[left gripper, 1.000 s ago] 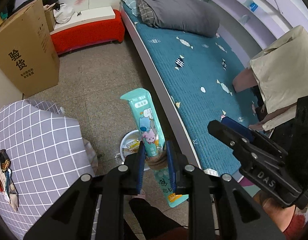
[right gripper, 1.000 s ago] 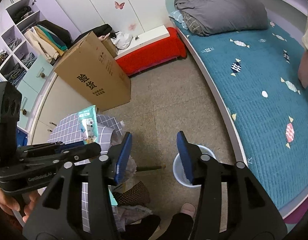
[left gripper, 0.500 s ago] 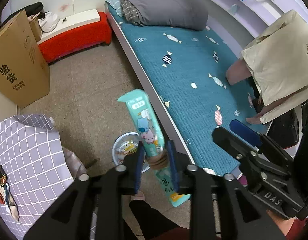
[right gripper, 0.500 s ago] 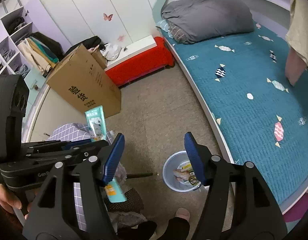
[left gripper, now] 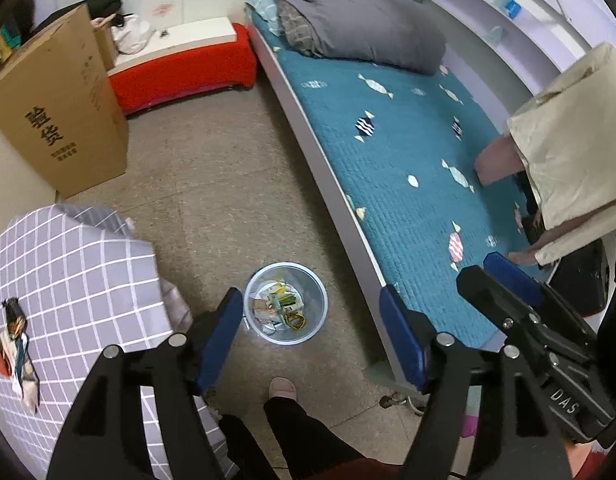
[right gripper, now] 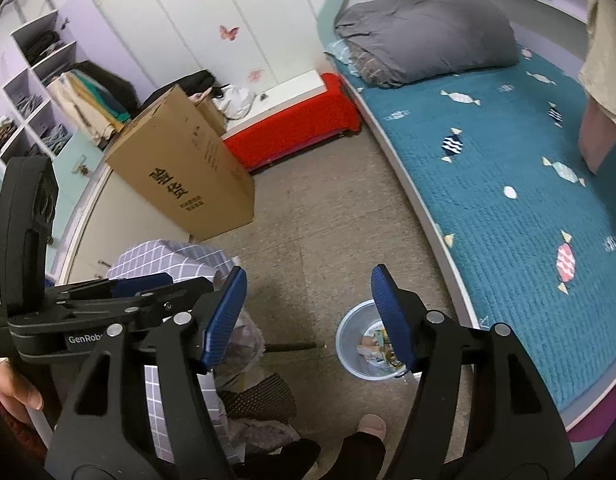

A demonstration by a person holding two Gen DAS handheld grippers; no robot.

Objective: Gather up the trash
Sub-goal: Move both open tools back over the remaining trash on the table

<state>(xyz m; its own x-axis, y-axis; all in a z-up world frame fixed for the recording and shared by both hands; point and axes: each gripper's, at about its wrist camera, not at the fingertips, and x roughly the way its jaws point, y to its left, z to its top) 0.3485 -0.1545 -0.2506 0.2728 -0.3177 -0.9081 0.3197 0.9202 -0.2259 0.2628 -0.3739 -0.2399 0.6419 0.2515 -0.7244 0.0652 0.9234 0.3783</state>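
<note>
While a quilted teal bed cover [left gripper: 407, 148] with candy shapes fills the right of the left-wrist frame, a tall brown cardboard box [left gripper: 60, 120] stands upper left and a grey checked cloth [left gripper: 68, 272] drapes lower left. Low in the centre, a round translucent bin [left gripper: 286, 308] sits on the speckled floor, crumpled wrappers [left gripper: 278, 306] inside. Above it the left gripper [left gripper: 311, 332] is opening, nothing between its ribbed blue pads. At lower centre of its own view, the right gripper [right gripper: 308, 312] gapes wide too, empty.

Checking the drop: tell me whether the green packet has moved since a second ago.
Yes. It has left the left hand-held gripper, whose jaws are opening empty above the bin; it was clamped there before.
</note>
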